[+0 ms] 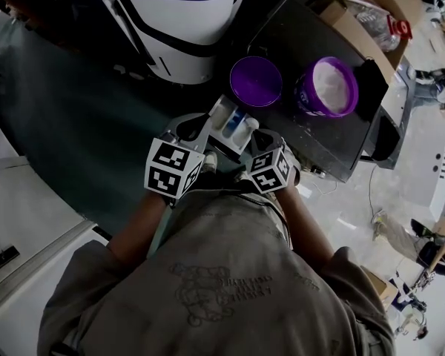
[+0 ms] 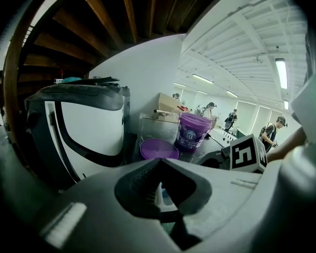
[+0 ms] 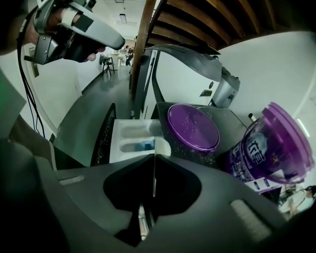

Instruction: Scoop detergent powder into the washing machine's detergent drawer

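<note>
The white detergent drawer [image 1: 233, 124] stands pulled out from the white and dark washing machine [image 1: 182, 28], with a blue insert in it. On the black table [image 1: 315, 143] to its right, an open purple tub [image 1: 328, 87] holds white powder, and its purple lid [image 1: 256, 81] lies flat beside it. My left gripper [image 1: 196, 128] hovers at the drawer's left end and is shut on nothing. My right gripper [image 1: 261, 138], near the drawer's right end, is also shut and empty. In the right gripper view the drawer [image 3: 130, 138] lies just past the jaw tips, with the lid [image 3: 193, 126] and tub [image 3: 268, 146] to the right.
Cardboard boxes [image 1: 371, 6] and a clear plastic container stand behind the table. The dark floor [image 1: 74, 139] spreads to the left of the machine. Several people stand far off in the bright hall [image 2: 274, 133]. The left gripper [image 3: 73, 28] shows high in the right gripper view.
</note>
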Action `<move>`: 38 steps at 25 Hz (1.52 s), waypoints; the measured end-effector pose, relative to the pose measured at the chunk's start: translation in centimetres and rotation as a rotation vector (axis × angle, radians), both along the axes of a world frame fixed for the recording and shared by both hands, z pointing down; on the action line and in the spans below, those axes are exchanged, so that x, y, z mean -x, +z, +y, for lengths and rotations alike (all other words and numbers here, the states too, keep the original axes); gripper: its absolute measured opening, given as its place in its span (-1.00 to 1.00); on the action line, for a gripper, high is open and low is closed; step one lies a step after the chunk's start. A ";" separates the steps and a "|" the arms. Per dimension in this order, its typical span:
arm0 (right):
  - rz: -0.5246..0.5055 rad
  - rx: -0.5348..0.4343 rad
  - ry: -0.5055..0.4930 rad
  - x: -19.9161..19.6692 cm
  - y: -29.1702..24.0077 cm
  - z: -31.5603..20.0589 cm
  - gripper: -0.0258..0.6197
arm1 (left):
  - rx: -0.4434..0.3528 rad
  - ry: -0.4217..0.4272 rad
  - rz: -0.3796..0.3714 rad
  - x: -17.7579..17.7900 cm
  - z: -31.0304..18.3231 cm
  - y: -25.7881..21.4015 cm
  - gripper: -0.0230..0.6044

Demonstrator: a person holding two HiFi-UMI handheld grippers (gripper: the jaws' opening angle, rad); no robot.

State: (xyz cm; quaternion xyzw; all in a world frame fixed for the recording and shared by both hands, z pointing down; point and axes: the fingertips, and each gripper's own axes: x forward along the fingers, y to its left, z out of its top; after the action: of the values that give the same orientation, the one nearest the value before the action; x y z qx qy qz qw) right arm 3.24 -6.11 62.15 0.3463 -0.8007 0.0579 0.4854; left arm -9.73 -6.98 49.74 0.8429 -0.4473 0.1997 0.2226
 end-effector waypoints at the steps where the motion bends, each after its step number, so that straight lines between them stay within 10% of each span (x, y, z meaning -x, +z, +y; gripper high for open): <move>1: 0.011 -0.006 0.000 0.0 -0.1 0.0 -0.81 | -0.001 0.001 0.002 0.0 0.0 0.0 -0.93; 38: 0.115 -0.086 -0.004 -0.4 -4.2 0.4 -0.81 | -0.015 0.014 0.030 -0.9 0.3 -0.7 -0.93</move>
State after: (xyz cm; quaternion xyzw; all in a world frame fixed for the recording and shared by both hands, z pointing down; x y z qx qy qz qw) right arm 3.64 -5.75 57.99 0.3681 -0.7738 0.0023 0.5155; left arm -8.79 -6.71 49.02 0.8504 -0.4397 0.1854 0.2218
